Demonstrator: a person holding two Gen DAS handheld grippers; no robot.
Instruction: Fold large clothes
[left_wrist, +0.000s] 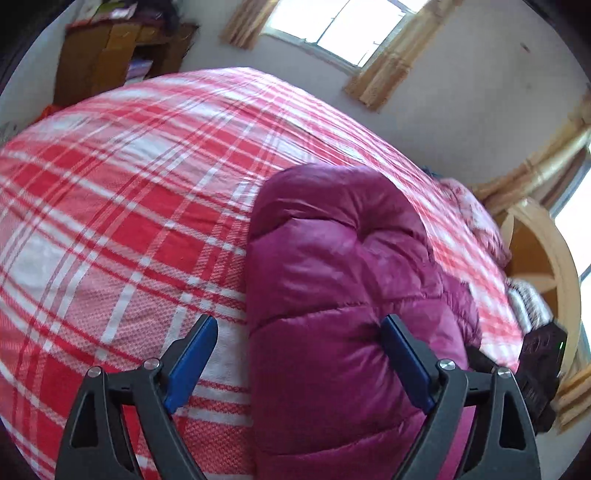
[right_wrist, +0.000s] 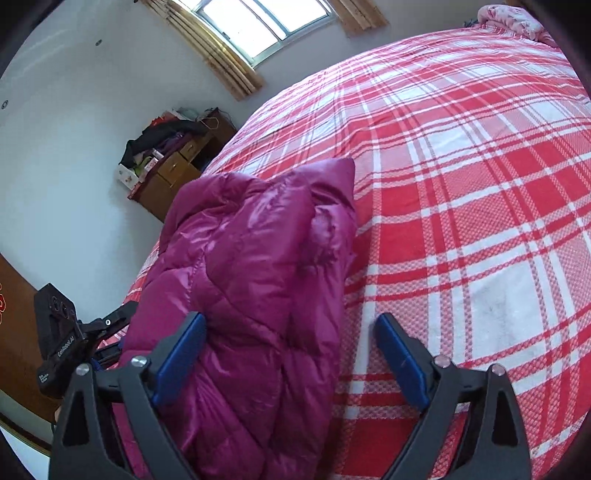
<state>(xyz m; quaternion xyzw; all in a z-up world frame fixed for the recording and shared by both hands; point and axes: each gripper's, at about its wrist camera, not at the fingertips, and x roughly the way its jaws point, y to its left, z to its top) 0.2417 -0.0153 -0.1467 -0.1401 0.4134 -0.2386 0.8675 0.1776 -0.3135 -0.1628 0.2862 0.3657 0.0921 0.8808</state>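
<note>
While the folded magenta puffer jacket (left_wrist: 343, 288) lies on the red plaid bedspread (left_wrist: 122, 206), the left gripper (left_wrist: 299, 354) hangs spread at its left edge, the right gripper (right_wrist: 290, 354) spread at its right, neither pinching.

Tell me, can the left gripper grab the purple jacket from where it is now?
Probably yes. The left gripper is open, and the folded purple jacket lies right in front of it on the checked bedspread, its edge already between the fingers. Nothing blocks the way.
</note>
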